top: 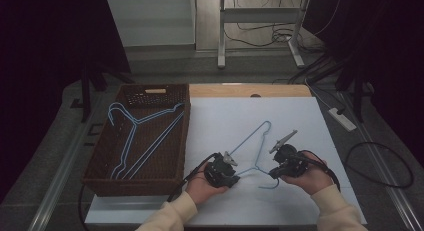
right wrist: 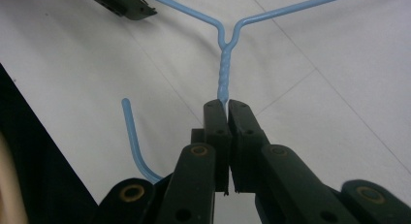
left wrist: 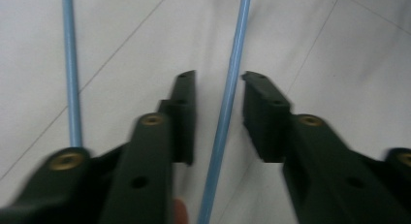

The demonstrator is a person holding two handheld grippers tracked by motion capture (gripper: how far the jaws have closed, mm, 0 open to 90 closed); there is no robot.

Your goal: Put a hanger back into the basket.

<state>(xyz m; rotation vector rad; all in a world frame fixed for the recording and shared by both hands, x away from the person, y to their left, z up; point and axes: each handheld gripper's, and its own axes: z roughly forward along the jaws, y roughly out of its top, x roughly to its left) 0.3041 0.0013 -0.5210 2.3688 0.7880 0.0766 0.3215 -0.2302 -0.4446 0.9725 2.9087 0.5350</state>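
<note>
A light-blue wire hanger (top: pixel 248 137) lies on the white table cover (top: pixel 300 121) between my two grippers. My right gripper (top: pixel 275 172) is at its hook end. In the right gripper view the jaws (right wrist: pixel 227 105) are shut on the hanger's neck just below the twisted part (right wrist: pixel 227 64), and the hook (right wrist: pixel 131 132) curls off to the left. My left gripper (top: pixel 231 175) is at the hanger's near arm. In the left gripper view it (left wrist: pixel 219 77) stands open with one blue wire (left wrist: pixel 228 112) running between the jaws, touching neither.
A brown woven basket (top: pixel 100 181) stands at the left of the table with blue hangers (top: pixel 132 136) lying in it. Behind the cover a wooden table edge (top: pixel 280 90) shows. A power strip (top: pixel 342 118) and cables lie on the floor at the right.
</note>
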